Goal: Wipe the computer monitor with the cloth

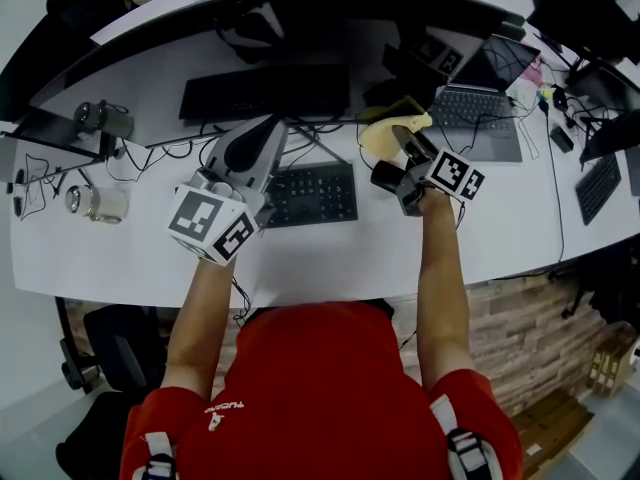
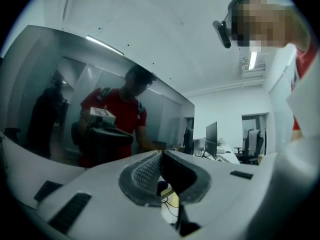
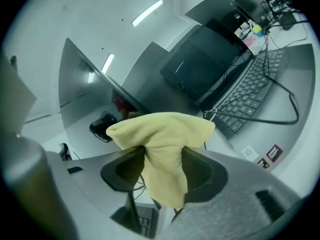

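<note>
Right gripper (image 3: 164, 154) is holding the yellow cloth (image 3: 160, 134) bunched between wide-set jaws, left gripper (image 2: 160, 156) is idling closed and empty, and nothing is touching the curved monitor (image 1: 300, 18), so the wipe is looking either pending or finished.

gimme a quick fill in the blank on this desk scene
1. The cloth between the jaws of the right hand-held gripper is ___ in colour.
2. The left hand-held gripper has its jaws ___, with nothing between them.
3. In the head view, the open laptop lies to the person's ___.
Missing words: yellow; shut; right
</note>
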Motion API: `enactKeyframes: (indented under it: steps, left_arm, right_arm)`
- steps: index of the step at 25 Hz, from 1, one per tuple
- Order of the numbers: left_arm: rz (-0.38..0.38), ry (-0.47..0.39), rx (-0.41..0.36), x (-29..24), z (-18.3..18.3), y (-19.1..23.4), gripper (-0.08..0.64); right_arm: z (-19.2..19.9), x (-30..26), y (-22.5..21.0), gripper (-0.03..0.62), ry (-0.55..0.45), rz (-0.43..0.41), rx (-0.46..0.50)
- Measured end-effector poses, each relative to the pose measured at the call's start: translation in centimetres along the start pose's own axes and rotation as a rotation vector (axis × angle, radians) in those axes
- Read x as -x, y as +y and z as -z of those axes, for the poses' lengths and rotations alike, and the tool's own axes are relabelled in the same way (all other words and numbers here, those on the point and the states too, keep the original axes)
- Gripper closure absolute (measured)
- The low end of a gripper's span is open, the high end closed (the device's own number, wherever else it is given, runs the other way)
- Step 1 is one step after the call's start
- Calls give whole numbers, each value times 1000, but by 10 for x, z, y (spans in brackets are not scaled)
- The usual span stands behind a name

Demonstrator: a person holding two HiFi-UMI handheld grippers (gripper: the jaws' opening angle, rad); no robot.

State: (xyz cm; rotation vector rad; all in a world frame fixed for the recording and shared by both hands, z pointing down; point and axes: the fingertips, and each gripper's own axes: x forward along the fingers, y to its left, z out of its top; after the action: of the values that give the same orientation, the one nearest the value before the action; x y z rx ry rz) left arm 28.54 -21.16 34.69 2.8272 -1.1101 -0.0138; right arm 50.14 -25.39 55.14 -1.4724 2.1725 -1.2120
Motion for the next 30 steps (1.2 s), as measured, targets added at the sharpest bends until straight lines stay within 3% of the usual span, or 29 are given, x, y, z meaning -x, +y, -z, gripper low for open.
enactKeyframes:
  steps: [12,17,30]
  left_arm:
    - [-2,-24,24,21,-5,30,549]
    - [-14,-27,27,31,-5,44,549]
    - [-53,-26,43,54,-3,79,549]
  right_arm:
    - [30,-22,27,365,-136,-23,-269]
    - [42,-37,41,356,-151,-99,-303]
    - [69,-63,68,356,-149,-144,-371]
